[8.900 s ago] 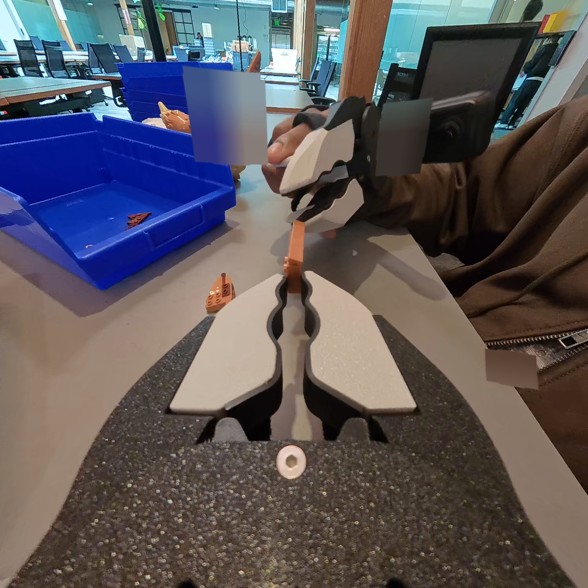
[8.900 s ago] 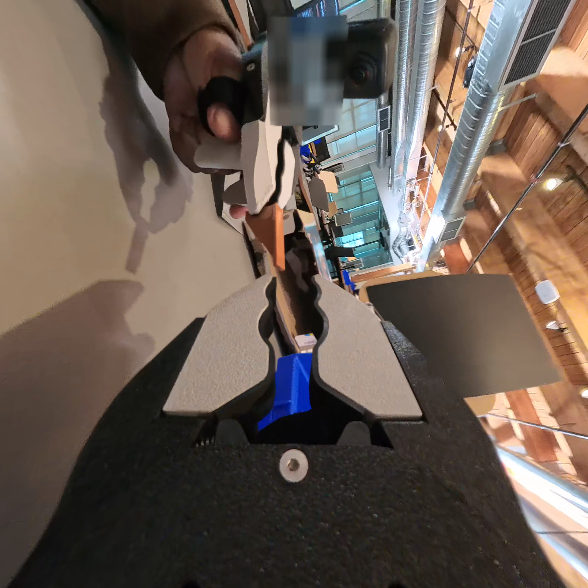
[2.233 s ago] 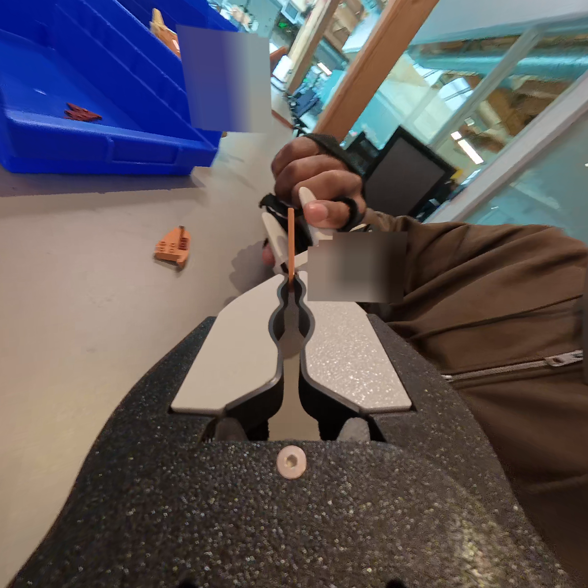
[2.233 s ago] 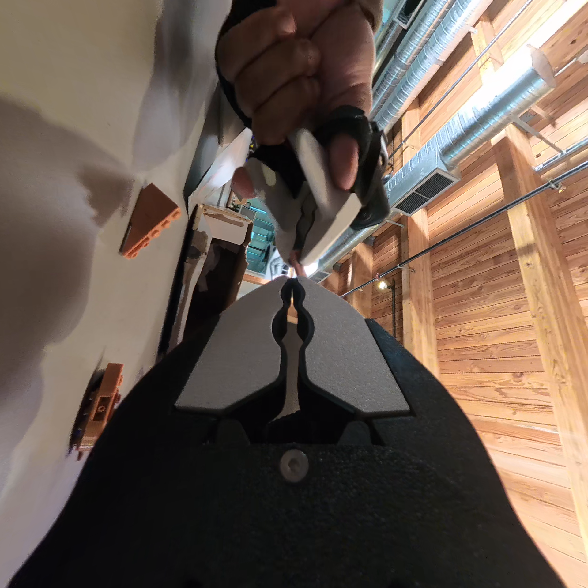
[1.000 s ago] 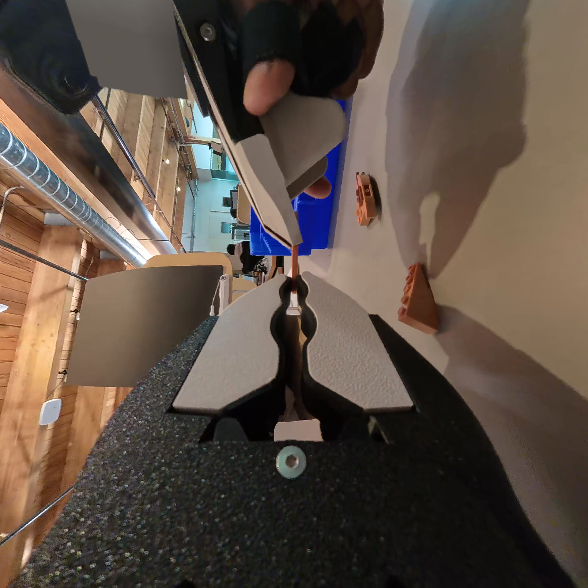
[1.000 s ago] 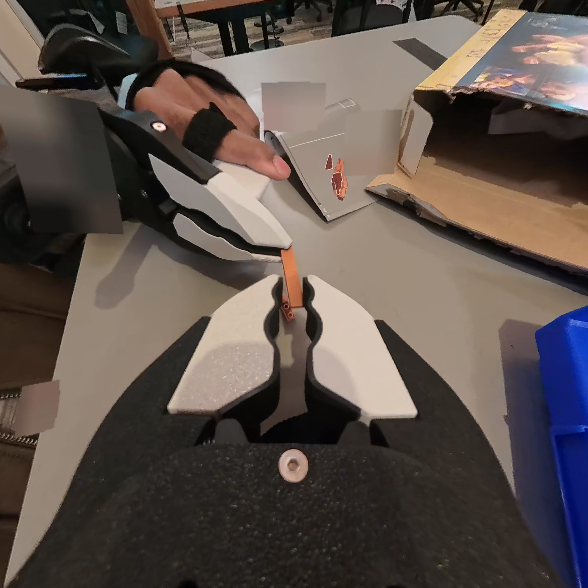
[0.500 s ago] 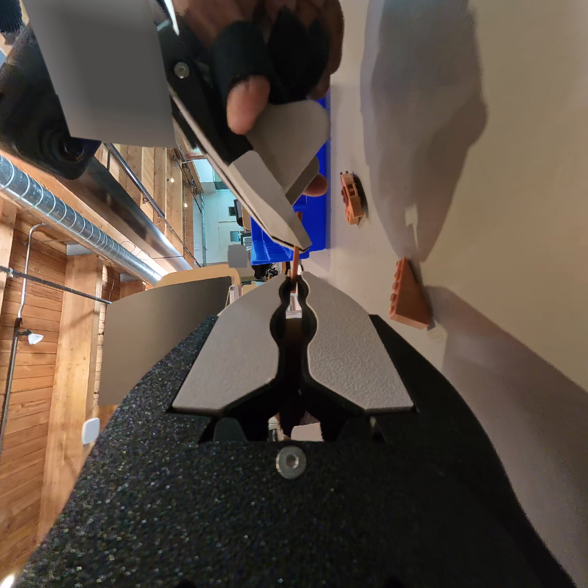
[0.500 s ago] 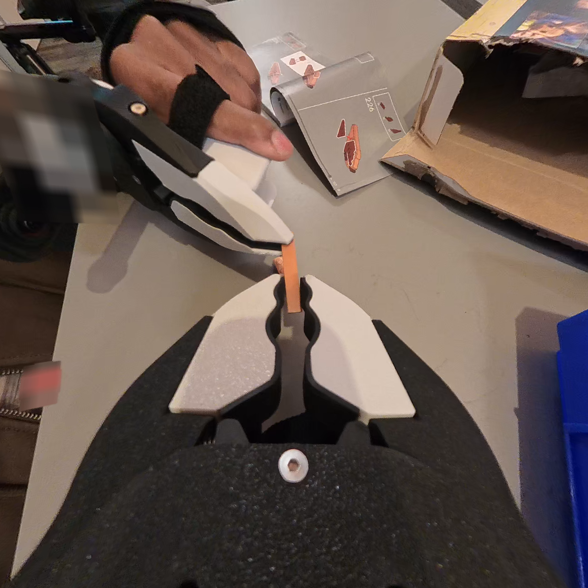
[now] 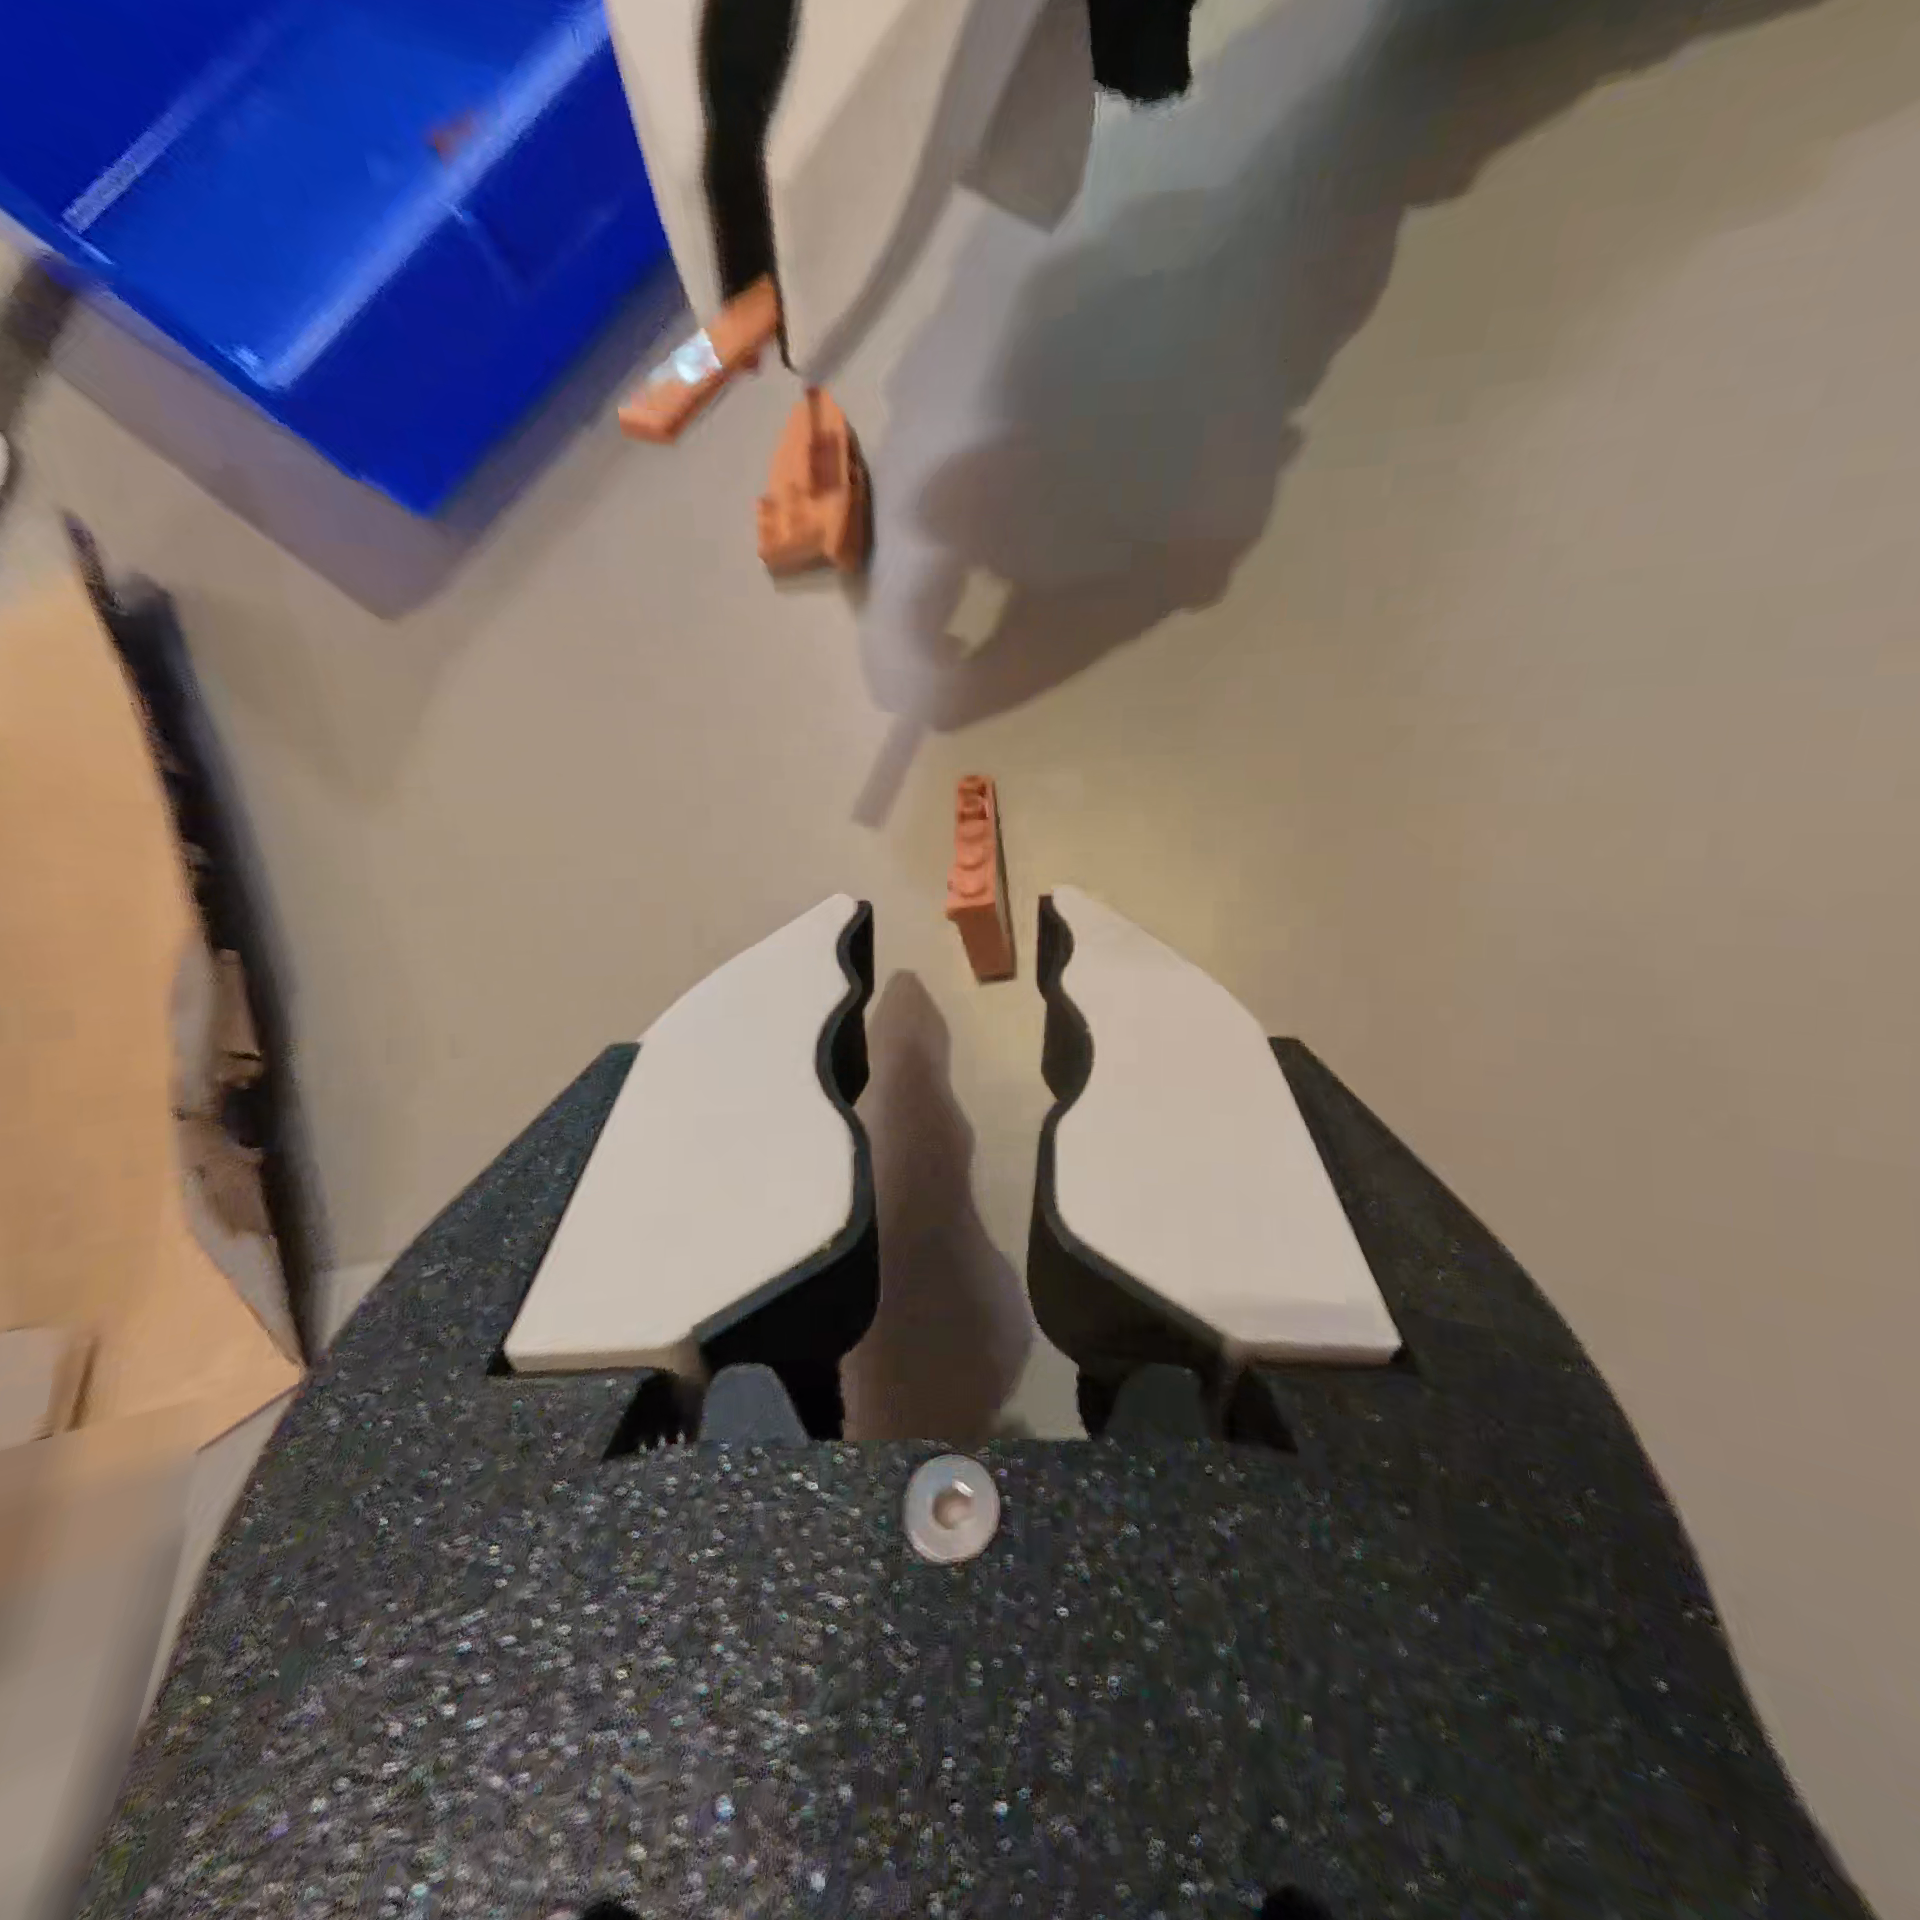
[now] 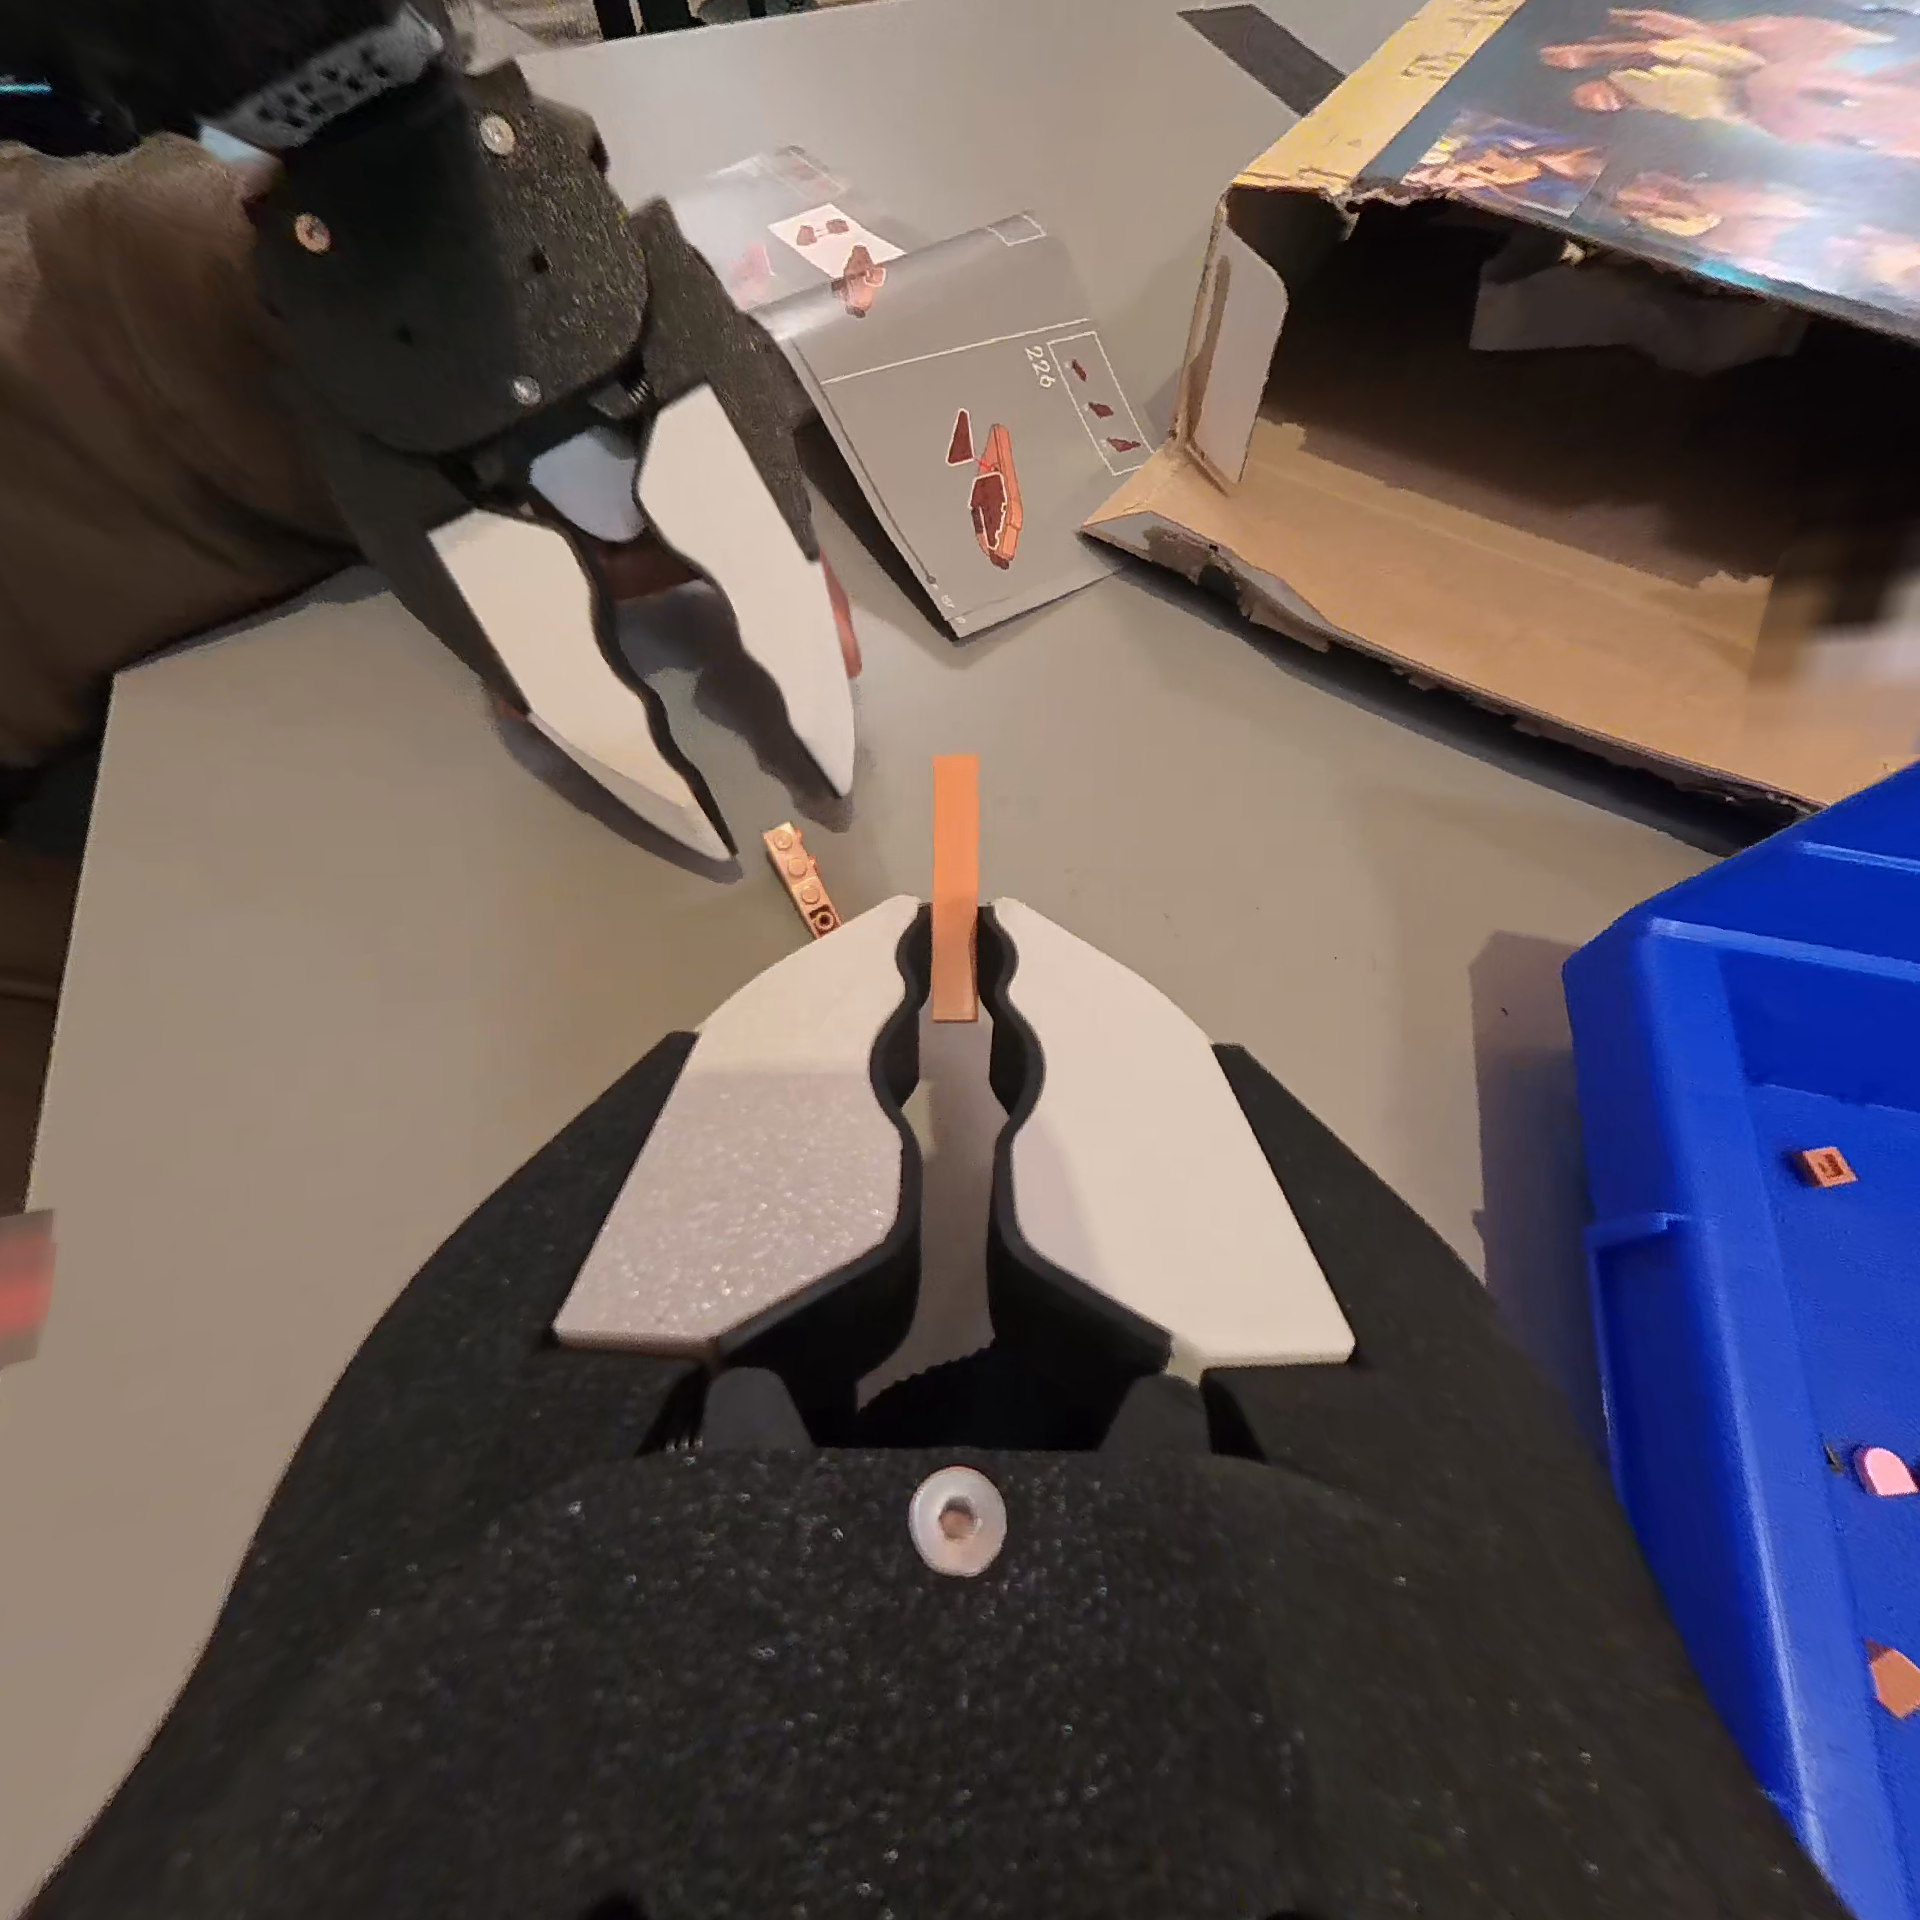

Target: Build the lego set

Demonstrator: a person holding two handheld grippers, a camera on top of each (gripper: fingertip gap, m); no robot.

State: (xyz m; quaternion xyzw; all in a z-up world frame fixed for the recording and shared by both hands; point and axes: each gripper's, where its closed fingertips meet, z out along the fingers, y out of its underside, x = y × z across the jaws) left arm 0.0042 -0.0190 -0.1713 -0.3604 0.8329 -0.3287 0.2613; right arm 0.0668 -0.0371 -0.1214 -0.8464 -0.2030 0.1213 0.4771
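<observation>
My right gripper [image 10: 956, 914] is shut on a flat orange tile [image 10: 956, 831] that sticks out forward above the grey table [image 10: 364, 935]. In the left wrist view the tile [image 9: 691, 374] shows in the right gripper [image 9: 774, 348] at the top. My left gripper [image 9: 951, 906] is open, and it also shows open in the right wrist view [image 10: 779, 816]. A narrow orange studded plate [image 9: 977, 883] lies between and just beyond its fingertips, with a gap to each pad. In the right wrist view this plate [image 10: 800, 883] lies on the table.
A small orange brick assembly [image 9: 816, 488] lies on the table farther ahead. A blue bin [image 10: 1766, 1247] with small pieces stands at the right. A torn cardboard box [image 10: 1507, 468] and an open booklet [image 10: 935, 416] lie at the back. A brown sleeve [image 10: 135, 364] is at the left. The grippers' ends are close to 9 cm from one another.
My left gripper has opened and let go of the studded plate, which now lies on the table. My right gripper keeps hold of the tile. The left view has swung down towards the table.
</observation>
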